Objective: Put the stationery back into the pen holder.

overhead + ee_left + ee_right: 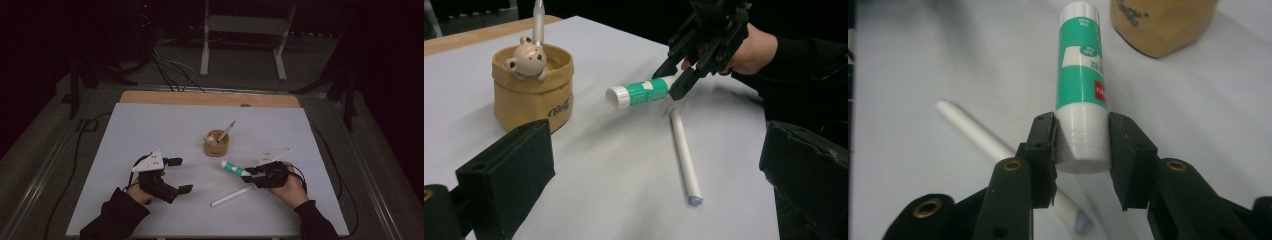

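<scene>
Plainly, by label:

Writing: the green-and-white plastic glue stick [1082, 70] carries a red patch and small print too fine to read; the tan paper-look pot [533, 87] bears dark script on its front, partly legible at best.
Pot contents: a beige bear figure [527, 61] clings to the rim, and a grey pen-like rod [538, 22] stands inside, its top cut off in the left gripper view.
Glue stick place: lifted off the pale grey counter [150, 135], lying roughly level, white cap end pointing toward the pot, which sits just beyond it.
Right tool [1081, 150]: pinching the white base of the glue stick, one black pad on each side.
Left tool [179, 175]: jaws spread wide, nothing between them, well apart from the pot.
On the counter: a slim white stick [685, 155] lies flat below the glue stick, its near tip bluish.
Hard to make out: the room behind the counter is dark.
</scene>
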